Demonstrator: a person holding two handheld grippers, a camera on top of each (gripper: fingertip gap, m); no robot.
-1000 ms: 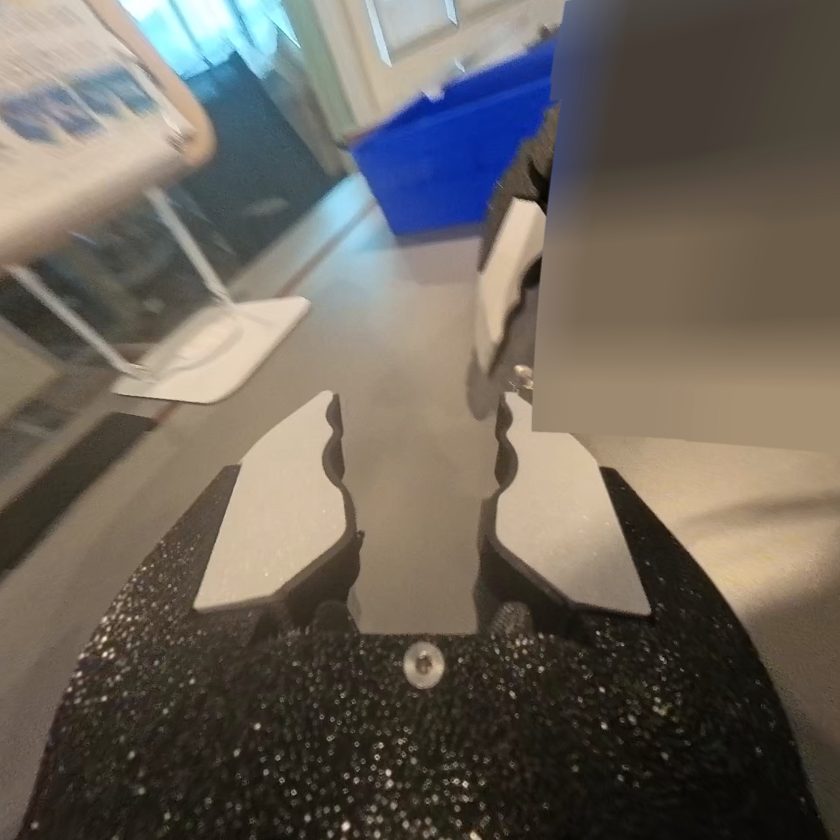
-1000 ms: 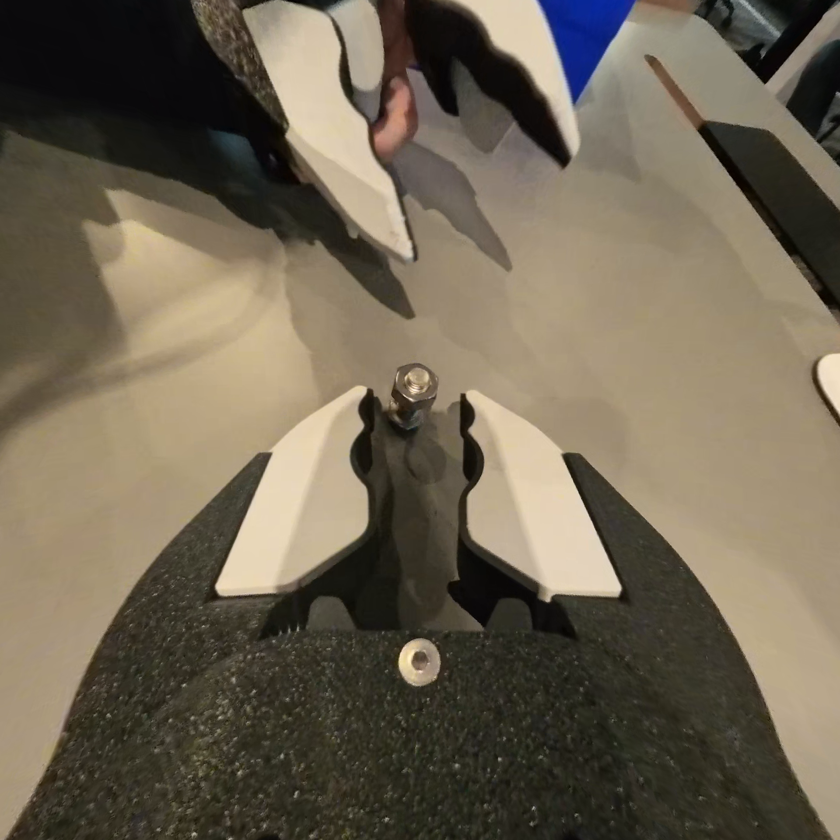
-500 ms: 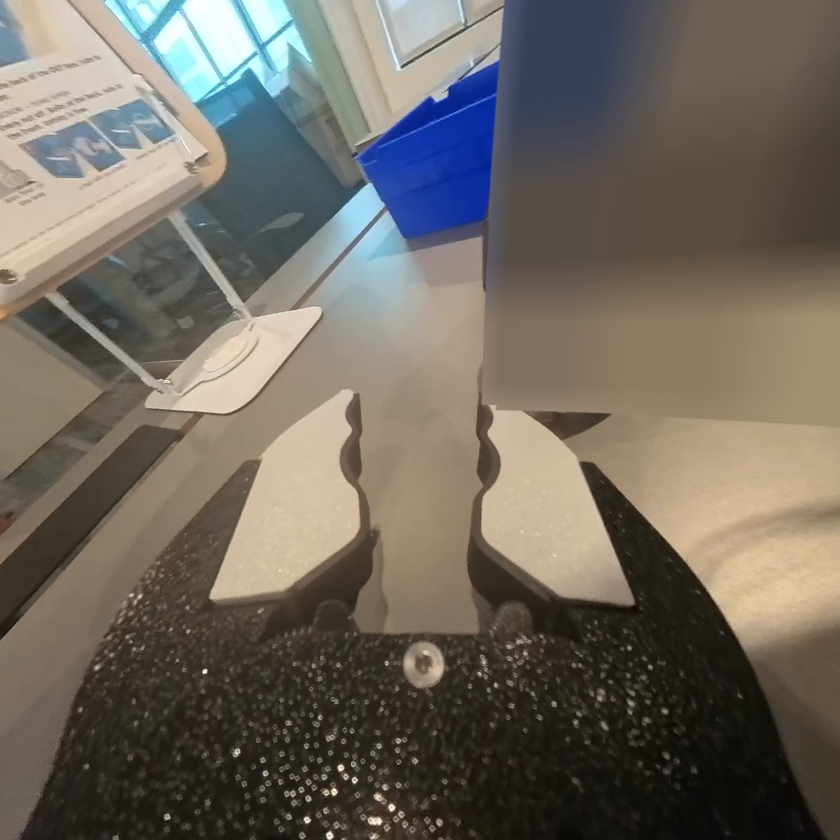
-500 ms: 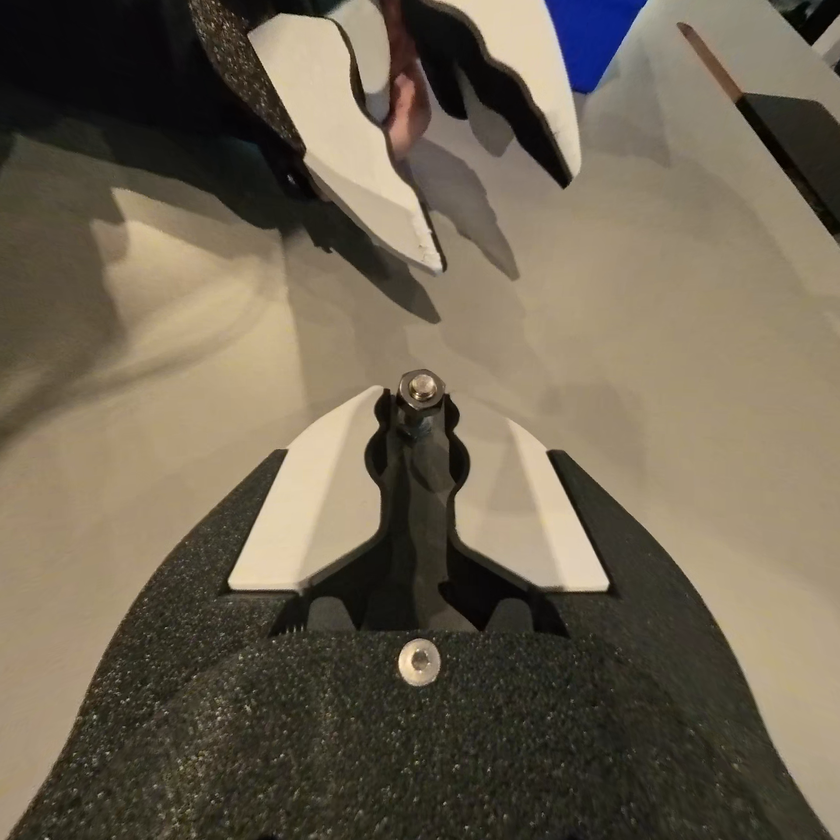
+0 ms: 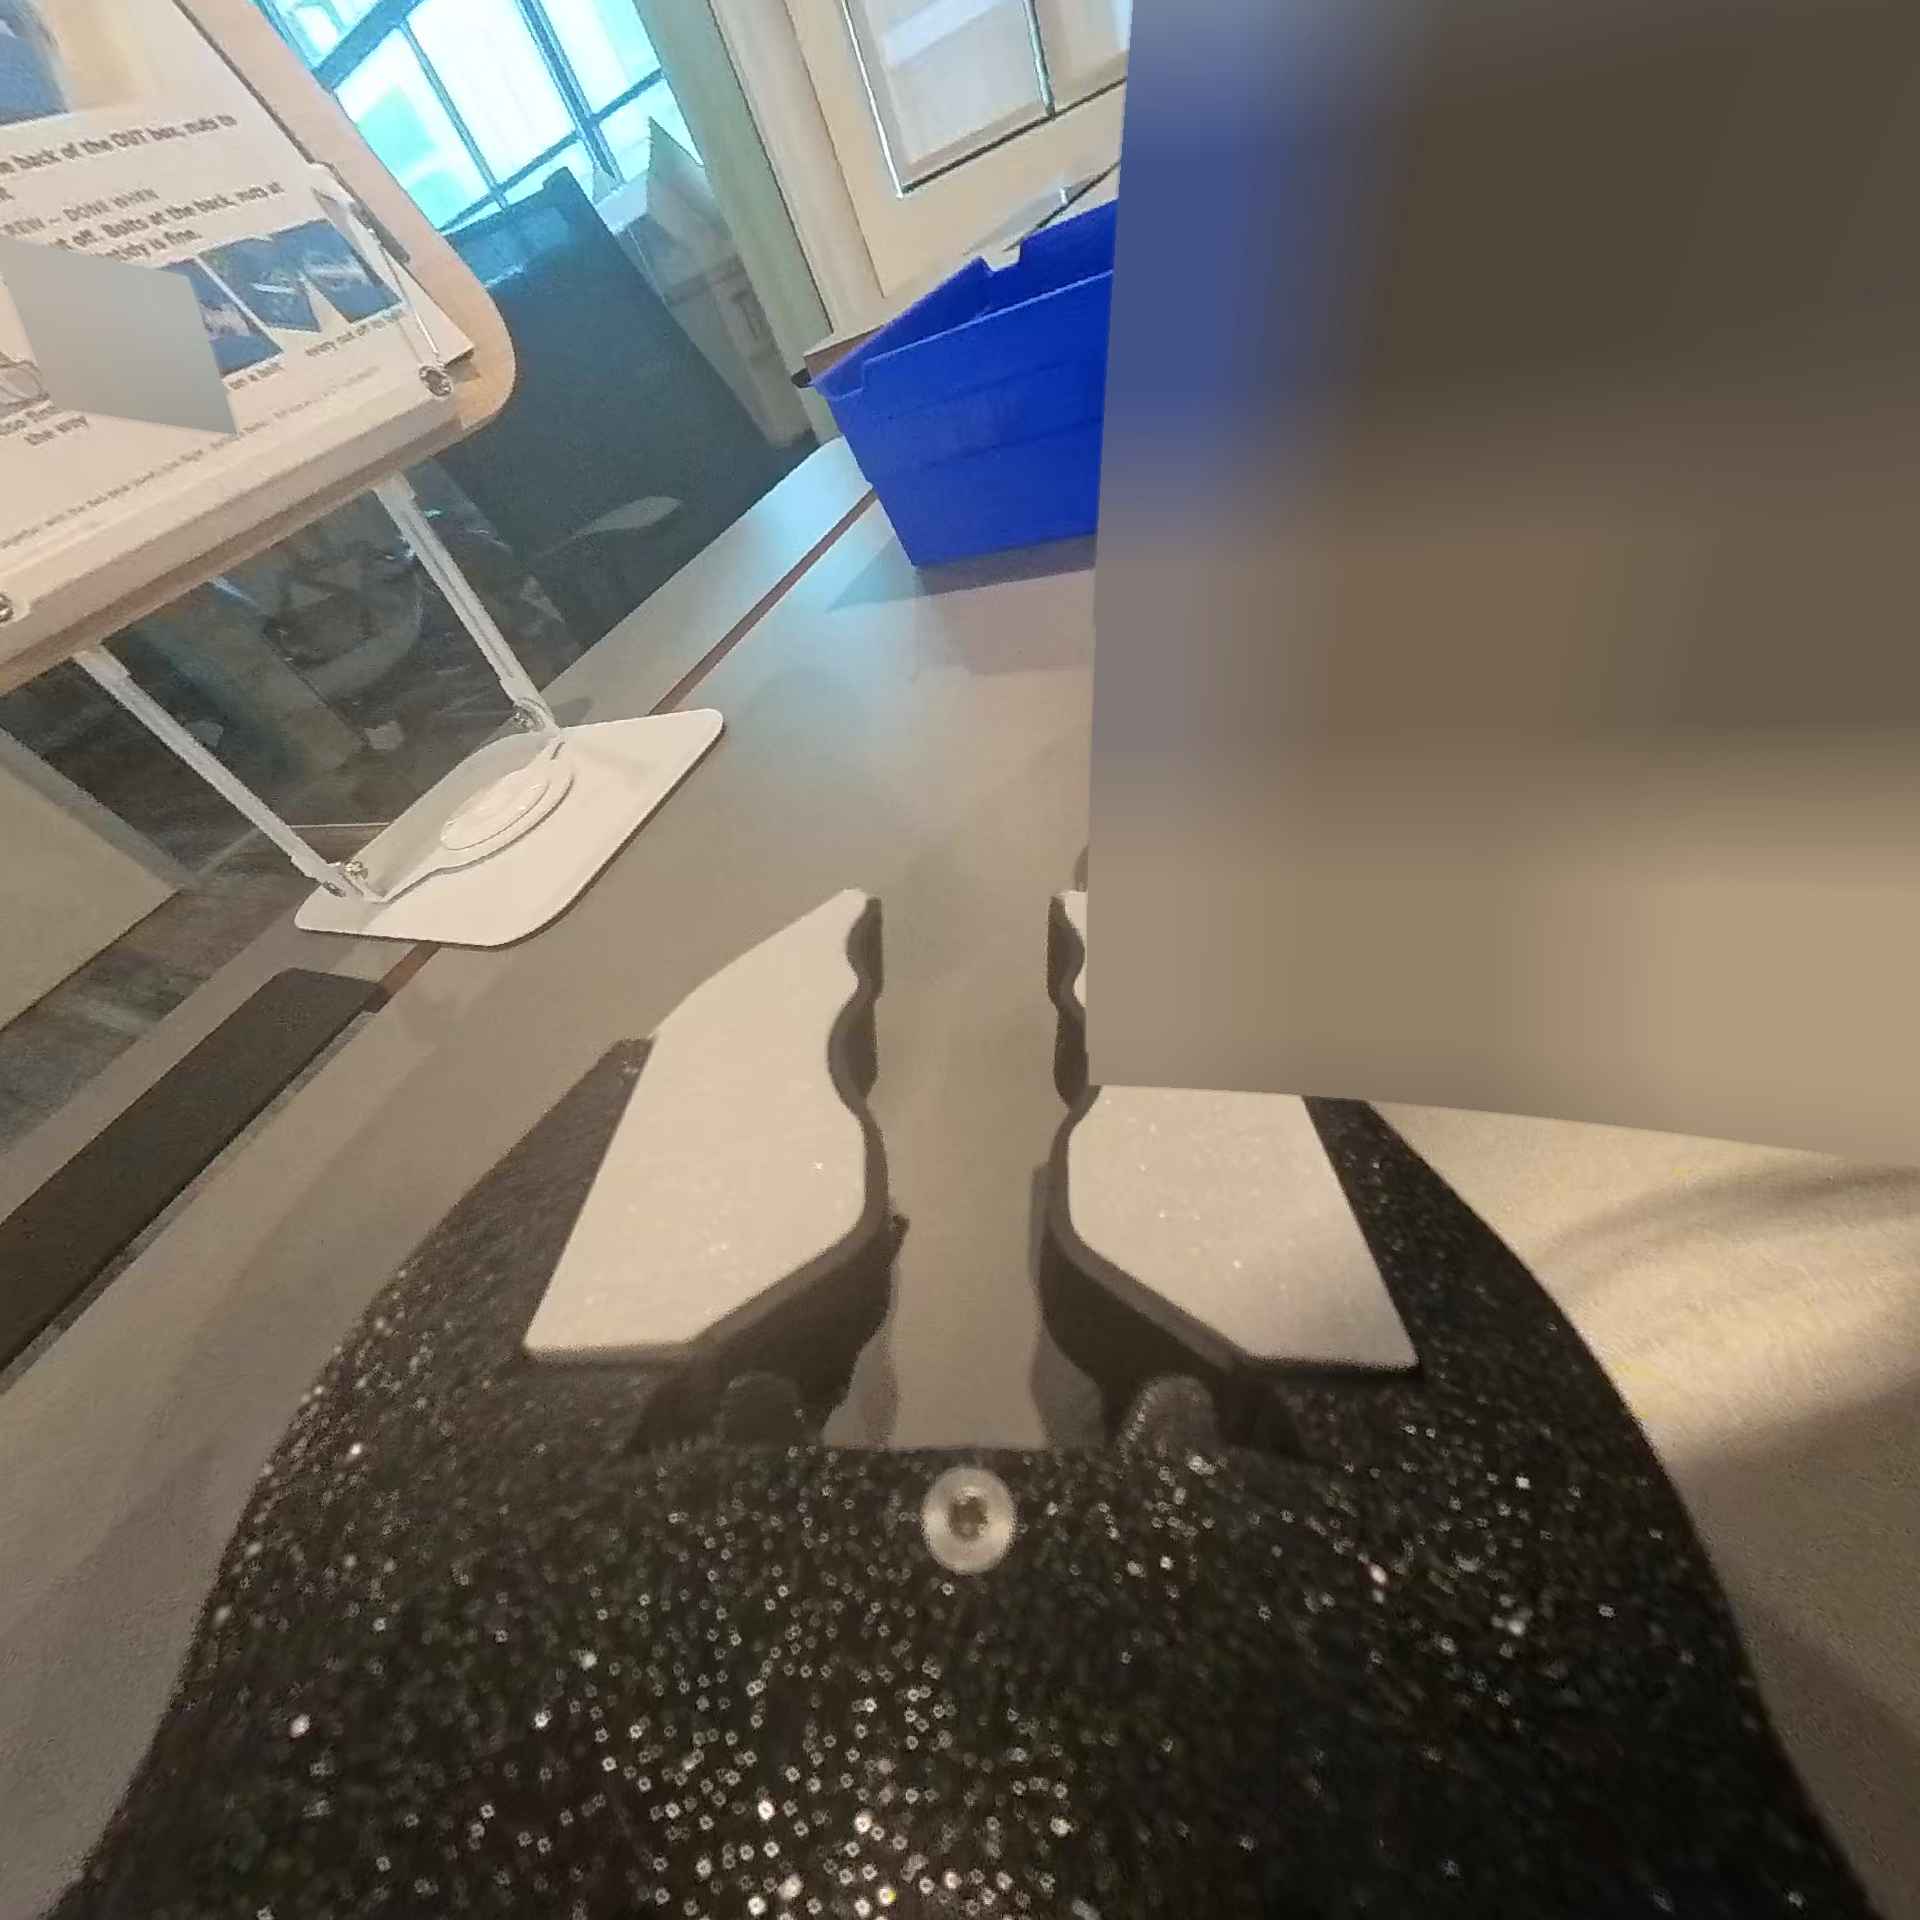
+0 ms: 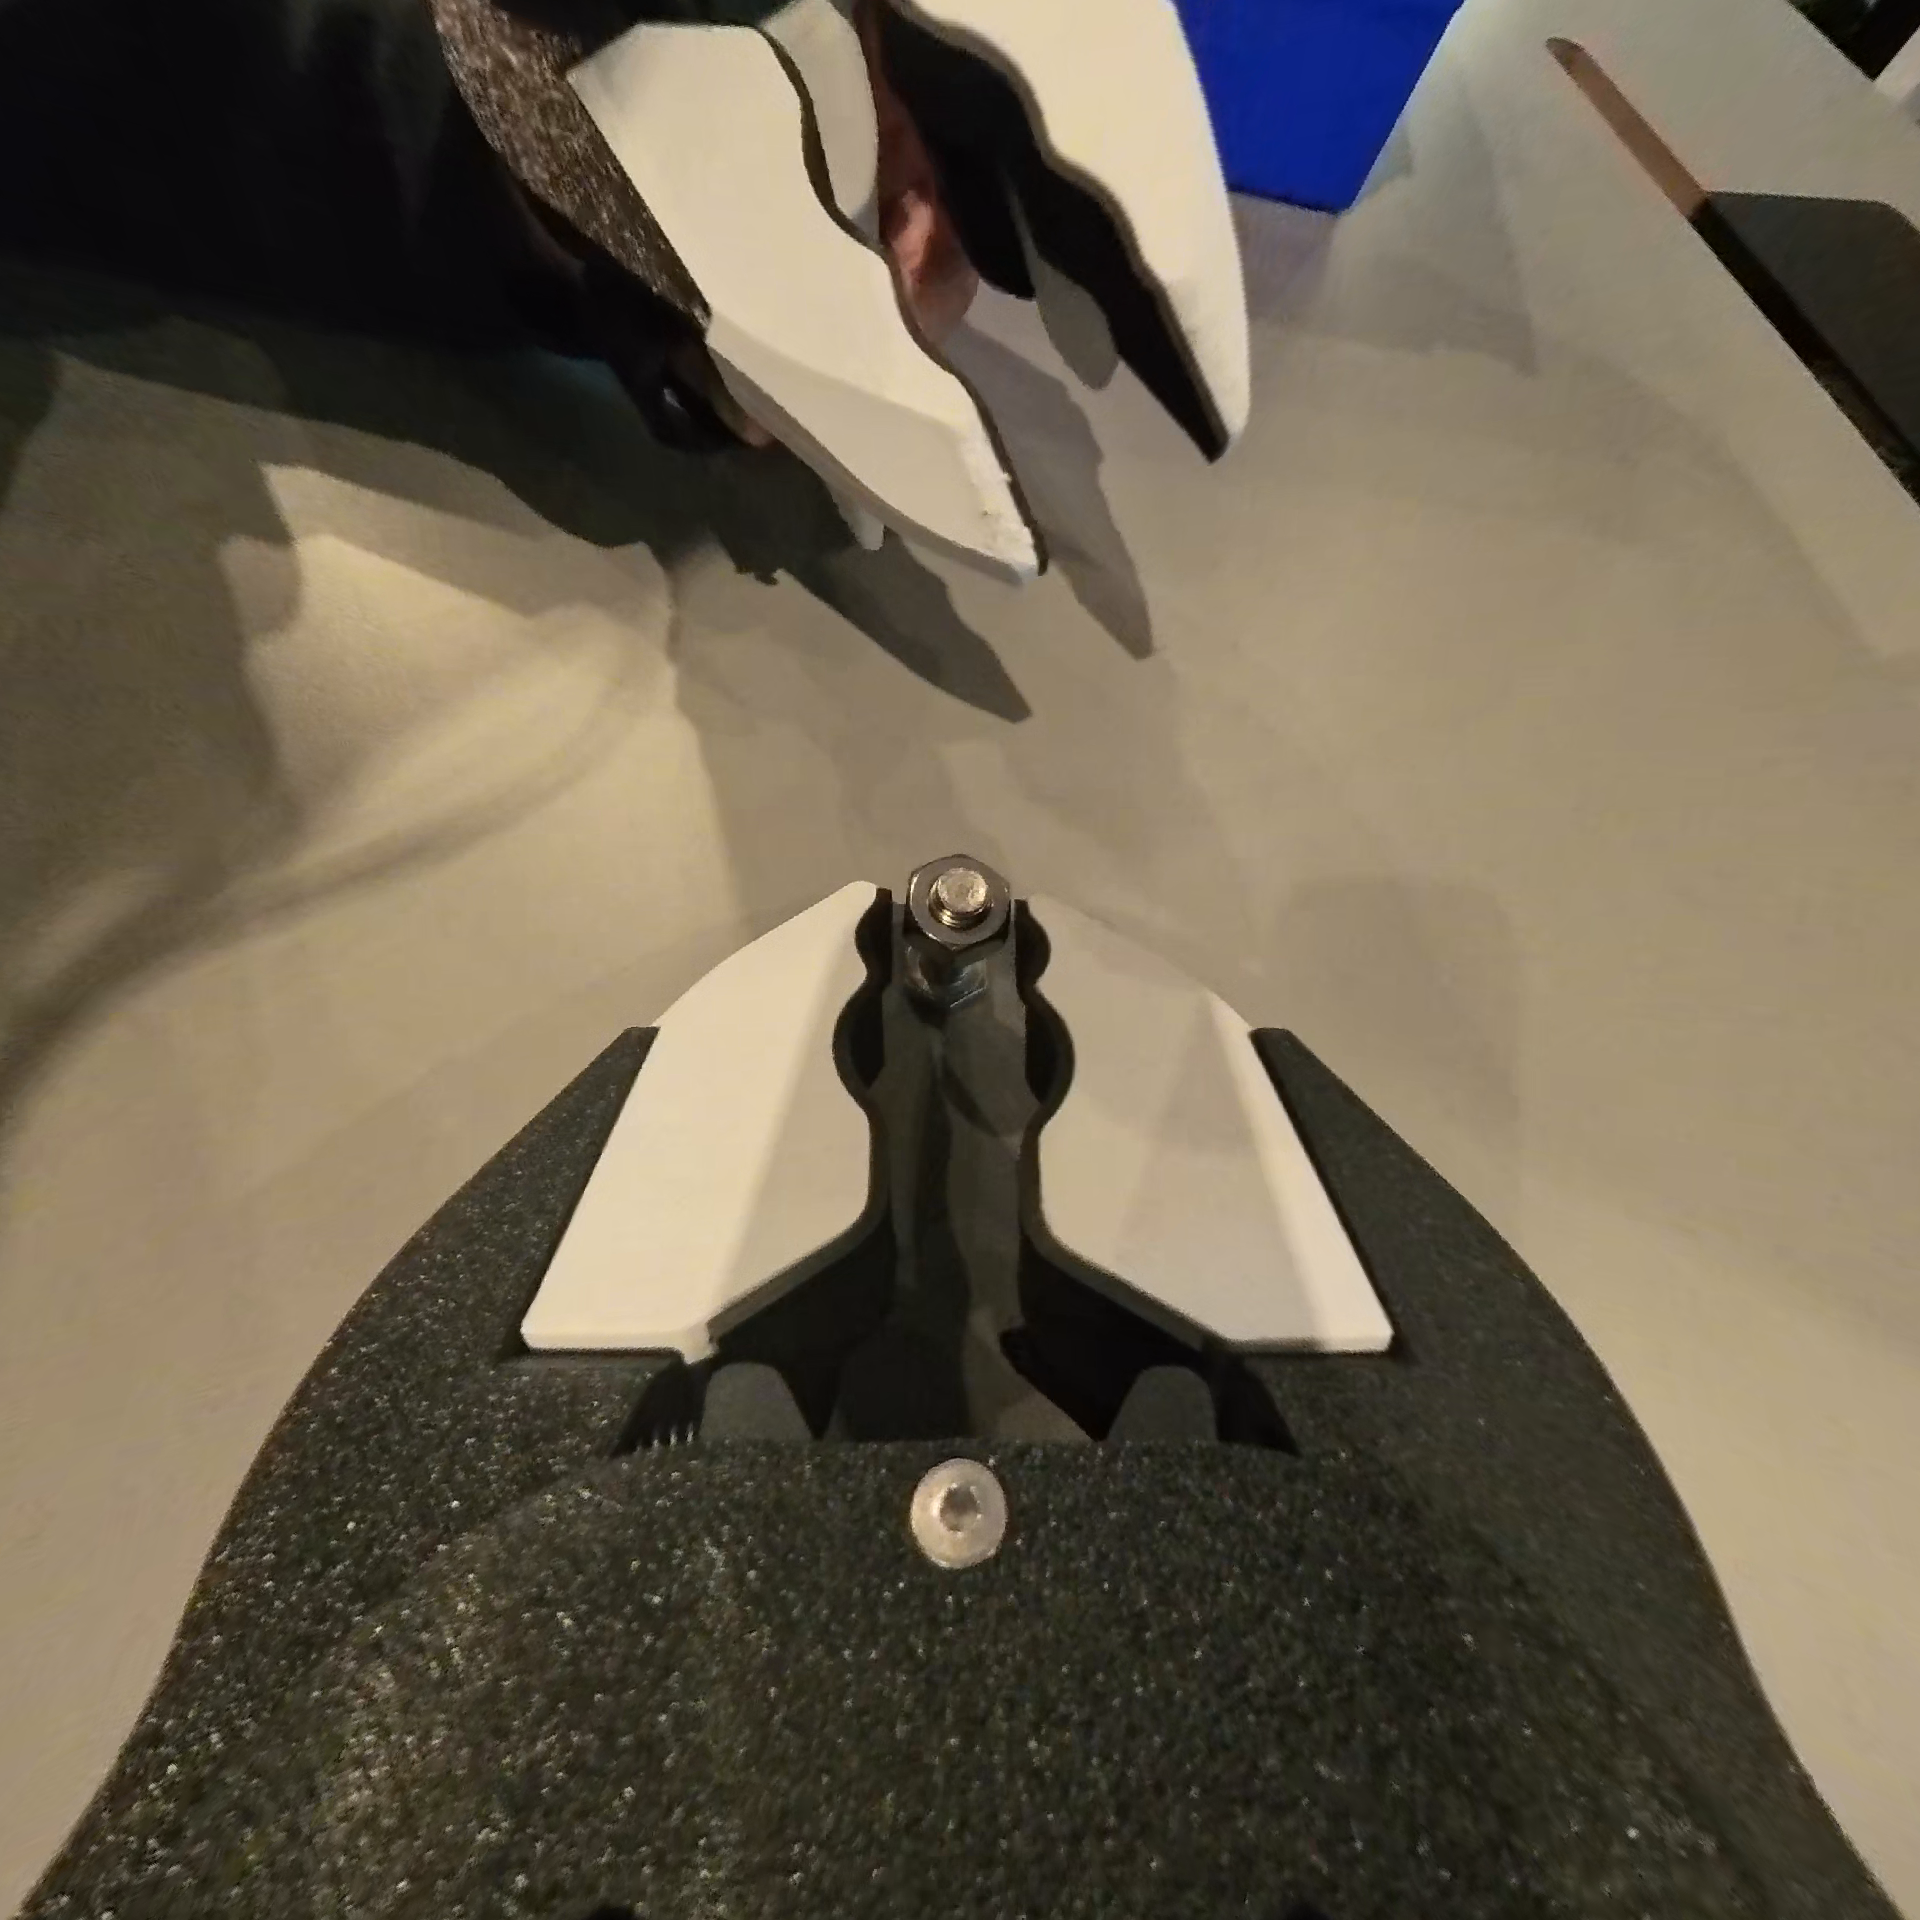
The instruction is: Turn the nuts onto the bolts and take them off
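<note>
The right gripper has its two white fingers pinched tight on a bolt. A nut sits on the bolt's far end. Past the bolt, above the grey table, the left gripper hangs with its fingers apart and nothing between them. Farther than that gripper stands a blue bin.
</note>
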